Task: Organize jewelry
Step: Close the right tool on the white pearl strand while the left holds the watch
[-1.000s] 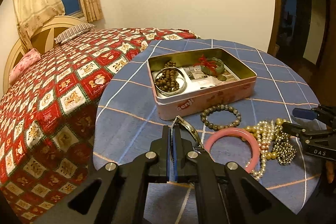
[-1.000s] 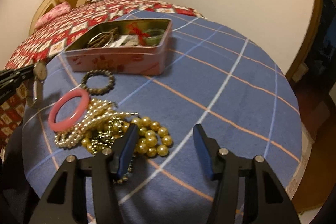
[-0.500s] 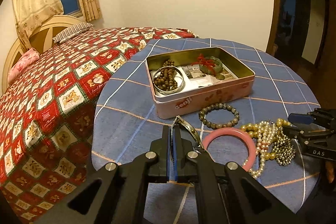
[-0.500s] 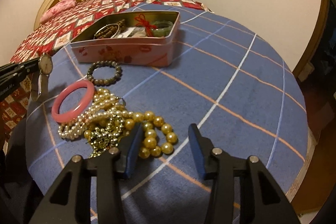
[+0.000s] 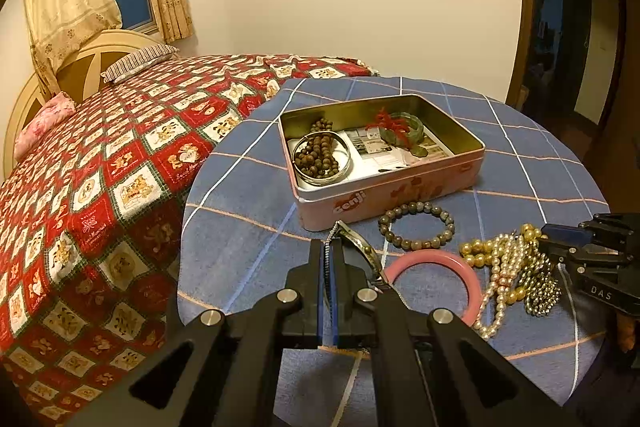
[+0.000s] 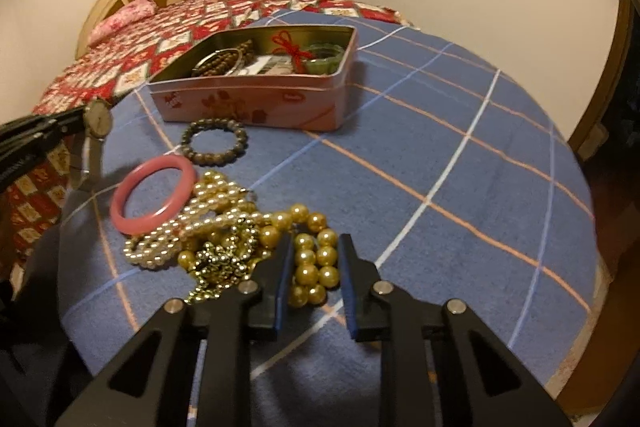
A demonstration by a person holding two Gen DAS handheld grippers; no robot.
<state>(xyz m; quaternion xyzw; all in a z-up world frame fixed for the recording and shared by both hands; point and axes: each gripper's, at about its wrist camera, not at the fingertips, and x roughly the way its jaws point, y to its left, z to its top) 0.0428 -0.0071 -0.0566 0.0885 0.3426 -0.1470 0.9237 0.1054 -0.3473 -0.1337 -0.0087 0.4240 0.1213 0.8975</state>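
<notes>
Your left gripper point(image 5: 329, 251) was clamped on the wristwatch point(image 6: 97, 119), held above the table point(image 6: 440, 155) at the left edge of frame. Your right gripper point(image 6: 314, 259) sat low, jaws apart around the gold bead strand point(image 6: 314, 267) at lower centre. The watch strap was partly hidden behind your left fingers point(image 5: 316, 267).

Right gripper over the gold beads

At the bottom centre, the right gripper point(image 6: 313, 259) has its jaws parted around the big gold bead string point(image 6: 312, 259). Left of it lie the tangled pearl strands point(image 6: 188, 227) and a pink bangle point(image 6: 152, 199). At the left edge, the left gripper point(image 6: 76, 117) clamps a watch point(image 6: 97, 119). The pink tin point(image 6: 256, 99) sits at upper centre.
</notes>
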